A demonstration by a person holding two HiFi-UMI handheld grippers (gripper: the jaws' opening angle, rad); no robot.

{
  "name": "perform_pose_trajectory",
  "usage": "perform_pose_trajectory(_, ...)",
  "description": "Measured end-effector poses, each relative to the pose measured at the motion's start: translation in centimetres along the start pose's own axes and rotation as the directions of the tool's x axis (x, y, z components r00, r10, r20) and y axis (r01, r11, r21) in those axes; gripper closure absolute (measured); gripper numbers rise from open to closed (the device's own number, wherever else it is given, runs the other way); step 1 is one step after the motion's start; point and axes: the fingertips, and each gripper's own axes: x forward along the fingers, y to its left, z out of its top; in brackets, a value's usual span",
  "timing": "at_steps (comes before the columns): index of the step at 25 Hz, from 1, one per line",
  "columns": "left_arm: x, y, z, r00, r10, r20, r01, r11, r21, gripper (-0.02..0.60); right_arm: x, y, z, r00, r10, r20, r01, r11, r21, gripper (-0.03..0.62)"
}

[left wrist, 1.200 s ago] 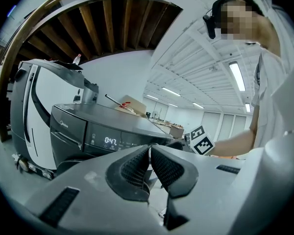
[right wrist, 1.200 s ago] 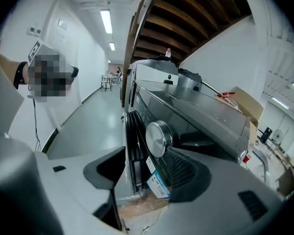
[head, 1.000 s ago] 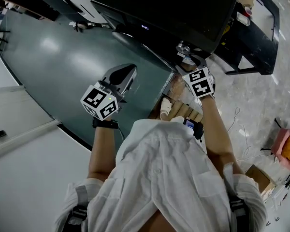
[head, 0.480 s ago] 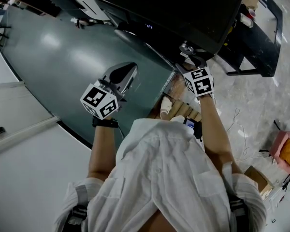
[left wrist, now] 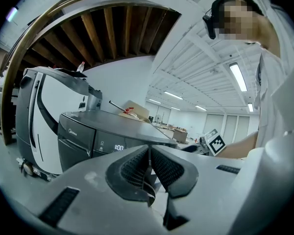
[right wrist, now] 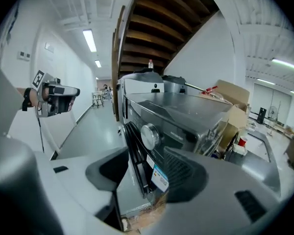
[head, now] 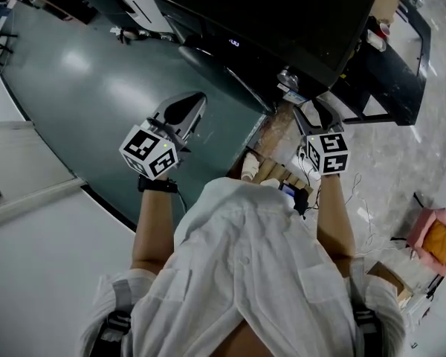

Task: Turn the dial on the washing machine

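The dark metal washing machine [head: 282, 13] stands before the person, with the round silver dial [right wrist: 150, 136] at its front right corner. The left gripper [head: 180, 116] is off to the left over the smooth floor [head: 97, 88]. The right gripper [head: 314, 116] faces the dial, apart.

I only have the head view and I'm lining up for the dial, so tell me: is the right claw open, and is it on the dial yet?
Observer: In the right gripper view, the right claw is open and holds nothing. The silver dial sits beyond its tips, untouched.
Operator: And the left claw?
Observer: The left gripper view shows the left claw shut, with nothing in it.
Operator: Any sign of power?
Observer: Yes. In the left gripper view, the display on the washing machine is lit and reads 1:00.
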Motion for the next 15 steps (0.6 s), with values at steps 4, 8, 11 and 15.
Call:
perform_pose_trajectory(4, -0.5, -0.5, 0.4, 1.0, -0.002, 0.007, 0.002, 1.0, 0.012, 0.565, 2.1, 1.4, 2.4, 0.999, 0.041, 0.004, -0.04, 0.99, -0.134, 0.37)
perform_pose_trajectory(8, -1.4, -0.8, 0.8, 1.0, 0.007, 0.013, -0.007, 1.0, 0.023, 0.565, 5.3, 2.6, 5.2, 0.998, 0.067, -0.007, -0.066, 0.966, -0.251, 0.368)
perform_pose_trajectory(11, -2.2, -0.6, 0.7, 1.0, 0.024, 0.01, -0.025, 0.999, 0.021, 0.565, 7.5, 3.0, 5.1, 0.997, 0.051, -0.051, -0.066, 0.934, -0.35, 0.373)
perform_pose_trajectory(15, -2.9, 0.0, 0.6, 0.999, 0.043, 0.011, -0.043, 0.999, 0.015, 0.565, 7.0, 2.6, 4.6, 1.0, -0.005, -0.013, 0.0, 0.94, -0.341, 0.345)
